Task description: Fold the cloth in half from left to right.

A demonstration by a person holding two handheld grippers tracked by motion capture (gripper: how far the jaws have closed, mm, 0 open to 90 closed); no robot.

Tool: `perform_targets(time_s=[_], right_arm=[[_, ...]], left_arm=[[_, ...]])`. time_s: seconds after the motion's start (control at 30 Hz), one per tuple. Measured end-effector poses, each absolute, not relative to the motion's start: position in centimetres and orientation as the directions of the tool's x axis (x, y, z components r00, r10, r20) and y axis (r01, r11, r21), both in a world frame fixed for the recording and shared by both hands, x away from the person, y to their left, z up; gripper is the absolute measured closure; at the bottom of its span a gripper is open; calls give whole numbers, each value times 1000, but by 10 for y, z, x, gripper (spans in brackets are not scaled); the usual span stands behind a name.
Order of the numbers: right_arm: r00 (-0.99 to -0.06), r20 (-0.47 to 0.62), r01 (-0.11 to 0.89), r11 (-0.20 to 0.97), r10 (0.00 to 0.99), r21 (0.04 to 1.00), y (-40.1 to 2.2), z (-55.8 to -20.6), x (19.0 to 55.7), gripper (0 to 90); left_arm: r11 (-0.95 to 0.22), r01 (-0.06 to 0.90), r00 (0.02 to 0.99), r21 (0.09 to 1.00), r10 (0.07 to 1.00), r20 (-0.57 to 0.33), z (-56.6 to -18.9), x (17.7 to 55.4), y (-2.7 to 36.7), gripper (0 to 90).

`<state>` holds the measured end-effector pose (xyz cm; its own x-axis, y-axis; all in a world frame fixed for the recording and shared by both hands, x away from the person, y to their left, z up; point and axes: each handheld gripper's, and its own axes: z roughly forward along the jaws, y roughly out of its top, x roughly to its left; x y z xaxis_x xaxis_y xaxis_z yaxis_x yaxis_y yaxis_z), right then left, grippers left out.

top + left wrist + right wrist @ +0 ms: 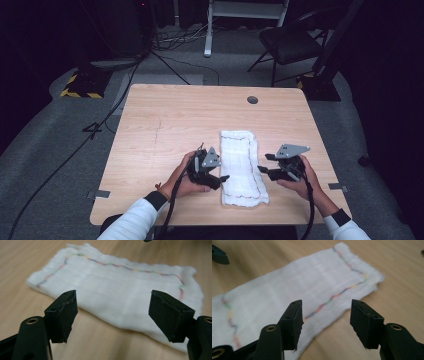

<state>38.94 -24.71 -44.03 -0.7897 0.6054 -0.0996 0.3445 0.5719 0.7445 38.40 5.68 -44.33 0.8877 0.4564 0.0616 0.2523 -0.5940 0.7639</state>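
A white folded cloth [242, 166] with a wavy multicoloured stitched line lies flat on the wooden table [165, 125], long side running away from me. My left gripper [222, 178] is open just off the cloth's left edge, pointing at it. My right gripper [263, 170] is open at the cloth's right edge, pointing left. In the left gripper view the cloth [117, 292] lies beyond the spread jaws of the left gripper [120, 315], with nothing between them. In the right gripper view the right gripper [325, 322] hangs open over the near edge of the cloth [287, 290].
A round cable hole [252, 99] sits in the table's far right part. Beyond the table stand a black folding chair [292, 42], a white desk frame [240, 15] and floor cables [100, 120]. Bare tabletop spreads to the left and far side of the cloth.
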Motion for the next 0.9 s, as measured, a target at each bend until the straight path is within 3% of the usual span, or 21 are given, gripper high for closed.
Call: perform_targets(time_s=[0.23,0.37,0.47,0.77,0.9], right_arm=[[-747,-96,390,550,658,738,-237,-447,450,471],[-732,-142,409,595,667,692,-224,-458,483,477],[-729,-109,436,581,676,688,-217,-464,502,474],[-700,-65,507,558,712,657,-209,-484,528,435],[-693,16,539,503,721,676,-216,-490,534,431]], left_arm=[[-590,304,844,748,531,76,-448,451,45,238],[-586,373,817,719,575,45,-464,486,36,245],[-575,423,799,701,601,11,-476,504,31,242],[-563,484,782,670,622,-43,-495,524,24,184],[-542,498,777,676,626,-71,-499,529,24,154]])
